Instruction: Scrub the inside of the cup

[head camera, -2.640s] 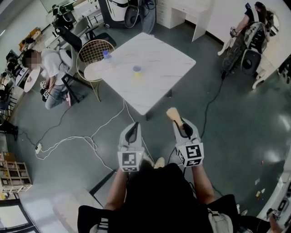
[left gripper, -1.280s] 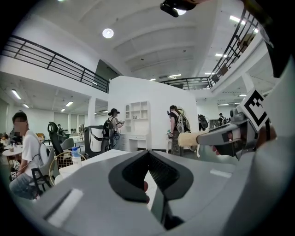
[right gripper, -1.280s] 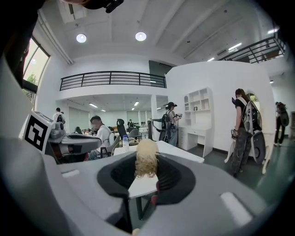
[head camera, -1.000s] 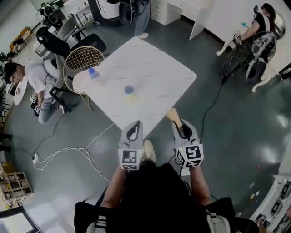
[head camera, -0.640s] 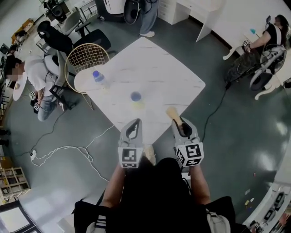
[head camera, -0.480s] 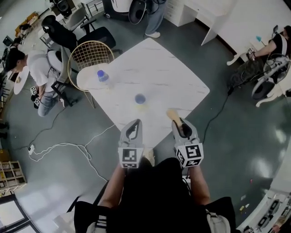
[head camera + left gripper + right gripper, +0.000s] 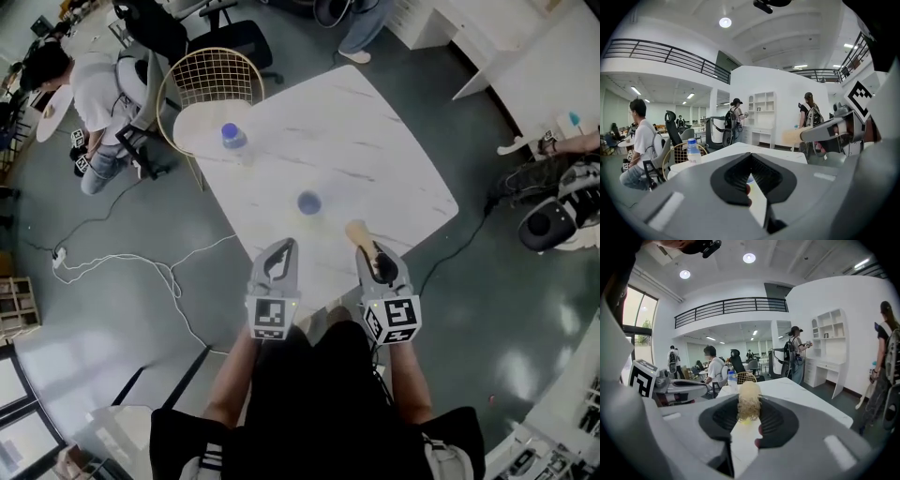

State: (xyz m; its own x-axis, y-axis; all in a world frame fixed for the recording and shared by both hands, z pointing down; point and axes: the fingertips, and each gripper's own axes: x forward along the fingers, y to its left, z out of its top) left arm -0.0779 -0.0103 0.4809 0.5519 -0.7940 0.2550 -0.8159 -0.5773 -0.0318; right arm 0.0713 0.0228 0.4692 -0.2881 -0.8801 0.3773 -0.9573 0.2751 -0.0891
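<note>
A small blue-rimmed cup (image 7: 308, 202) with a yellow base stands upright on the white marble table (image 7: 375, 159), near its front corner. My left gripper (image 7: 284, 247) is shut with nothing in it, just short of the table's near edge and left of the cup. My right gripper (image 7: 368, 249) is shut on a tan fibrous scrubber (image 7: 356, 232) that sticks out forward, to the right of the cup and apart from it. In the right gripper view the scrubber (image 7: 749, 405) stands up between the jaws and hides the cup. In the left gripper view my left gripper (image 7: 751, 155) shows closed jaws.
A clear bottle with a blue cap (image 7: 232, 137) stands at the table's far left. A gold wire chair (image 7: 208, 80) is pushed against that side. A seated person (image 7: 89, 89) is at the far left. White cables (image 7: 141, 272) lie on the floor.
The table and cup have come closer, and both grippers now reach the table's near corner. The right gripper still holds the scrubber, and the left stays shut.
</note>
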